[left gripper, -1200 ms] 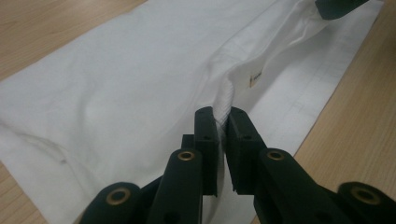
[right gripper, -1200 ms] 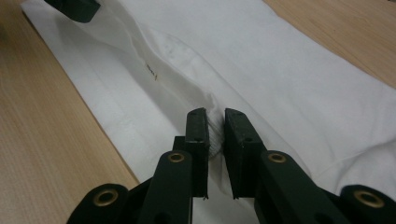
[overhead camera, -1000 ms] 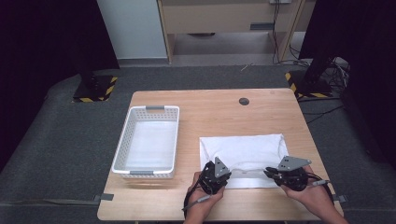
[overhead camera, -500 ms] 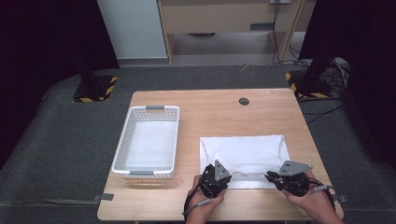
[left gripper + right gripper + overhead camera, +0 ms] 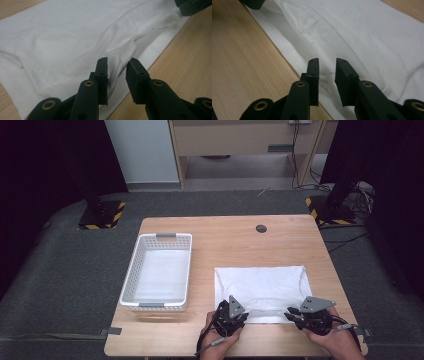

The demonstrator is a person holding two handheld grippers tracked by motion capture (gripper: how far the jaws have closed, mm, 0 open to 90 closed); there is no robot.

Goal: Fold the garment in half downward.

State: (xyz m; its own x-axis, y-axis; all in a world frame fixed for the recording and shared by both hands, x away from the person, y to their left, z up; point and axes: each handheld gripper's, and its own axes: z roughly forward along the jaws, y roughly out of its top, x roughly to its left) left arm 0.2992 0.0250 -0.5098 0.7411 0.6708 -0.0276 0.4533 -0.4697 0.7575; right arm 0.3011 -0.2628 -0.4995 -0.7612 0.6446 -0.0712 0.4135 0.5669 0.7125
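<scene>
A white garment [image 5: 260,286] lies flat on the wooden table [image 5: 230,240], folded into a rectangle. Both grippers sit at its near edge, so the job in hand looks like folding it. The left gripper [image 5: 117,68] has just been opening. Its jaws stand a little apart with a raised ridge of cloth between them, and the pads no longer pinch it. The right gripper [image 5: 327,68] has likewise been opening, and its narrow gap hovers above the hem with nothing clamped.

To do this step well, I'd say each tool should draw straight back from its own tips, without dragging the fabric in front of it. The little ridge ahead of the left jaws wants smoothing. The white basket [image 5: 134,285] waits well off to the left gripper's outer side.
</scene>
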